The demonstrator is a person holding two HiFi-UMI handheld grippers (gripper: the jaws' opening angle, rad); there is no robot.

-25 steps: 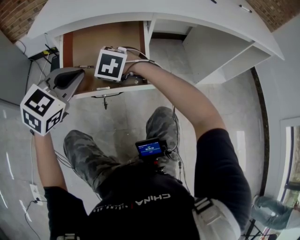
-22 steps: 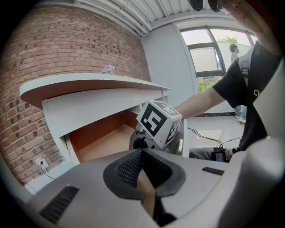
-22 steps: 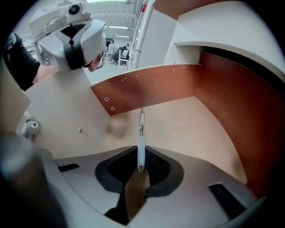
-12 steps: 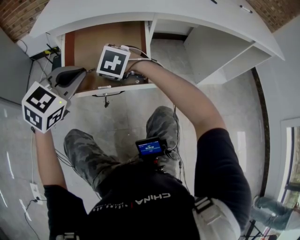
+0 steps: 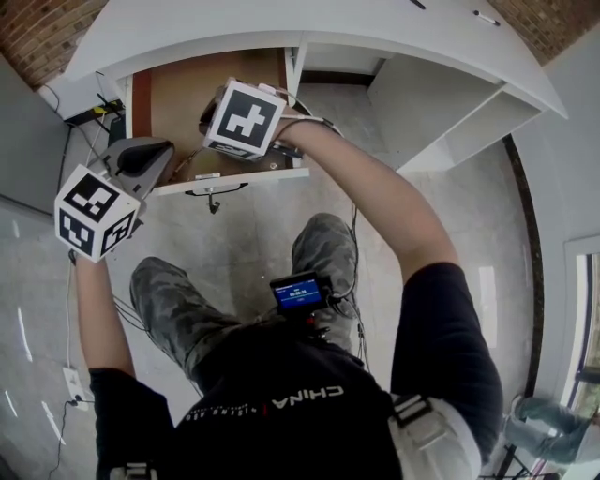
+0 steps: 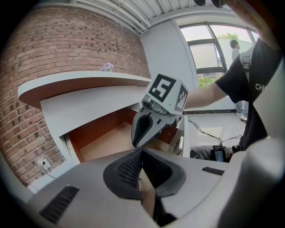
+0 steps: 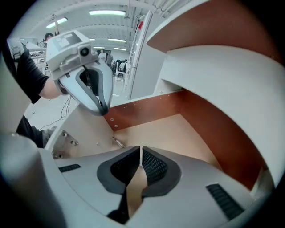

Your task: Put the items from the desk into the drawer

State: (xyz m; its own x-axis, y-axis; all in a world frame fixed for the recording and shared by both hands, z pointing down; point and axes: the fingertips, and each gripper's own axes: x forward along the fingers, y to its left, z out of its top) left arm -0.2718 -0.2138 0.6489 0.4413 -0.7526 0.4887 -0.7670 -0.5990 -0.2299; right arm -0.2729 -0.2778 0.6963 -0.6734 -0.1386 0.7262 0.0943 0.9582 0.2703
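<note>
- Where the smooth white desk [image 5: 375, 23] curves round at its left end, the drawer [image 5: 187, 94] stands pulled out. It is a shallow box with red-brown wood-look walls, a paler tan floor and a white front edge.
- Right gripper [image 7: 140, 149]: a grey moulded shell with black ribbed pads. Its jaws are closed tip to tip with nothing between them. It hangs over the drawer's right part, with its black-and-white marker cube [image 5: 244, 118] uppermost.
- Left gripper [image 6: 141, 152]: the same build, jaws likewise pressed together and empty. It sits outside the drawer, just beside the left front corner.
- A small thin metal piece [image 7: 117, 141] lies on the drawer floor, ahead of the right gripper's jaws and a little to their left. What it is cannot be told. Beyond it the tan floor runs broad and flat to the back wall.
- A slim dark item [image 5: 483, 17] lies on the desk top far to the right, well apart from both grippers.
- Right of the drawer, a white-walled bay [image 5: 441, 103] opens under the desk, with pale glossy floor tiles [image 5: 253, 234] below it.
</note>
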